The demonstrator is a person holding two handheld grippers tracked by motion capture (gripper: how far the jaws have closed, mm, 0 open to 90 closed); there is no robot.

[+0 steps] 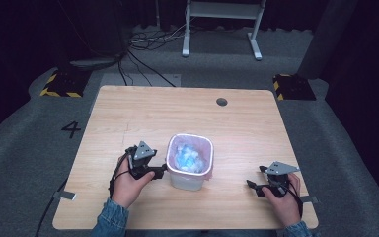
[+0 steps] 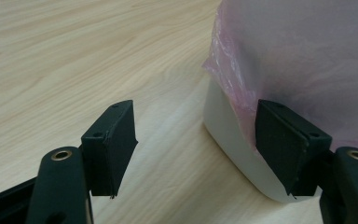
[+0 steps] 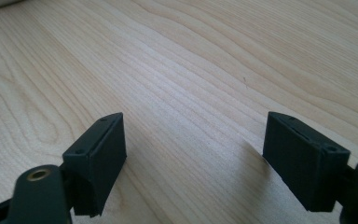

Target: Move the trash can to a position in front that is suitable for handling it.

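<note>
High view: white bin [image 1: 190, 163] with pink liner [image 1: 208, 170] upright mid-counter [image 1: 128, 108], opening up, no clear long axis. Left gripper [image 1: 159, 170] just beside bin's left wall, likely lining up on the liner edge; right gripper [image 1: 254, 184] well right of bin, parked.

Left gripper view: jaws spread, empty; one at the bin wall under the liner hem, contact unclear.

Right gripper view: jaws released, over bare counter.
</note>
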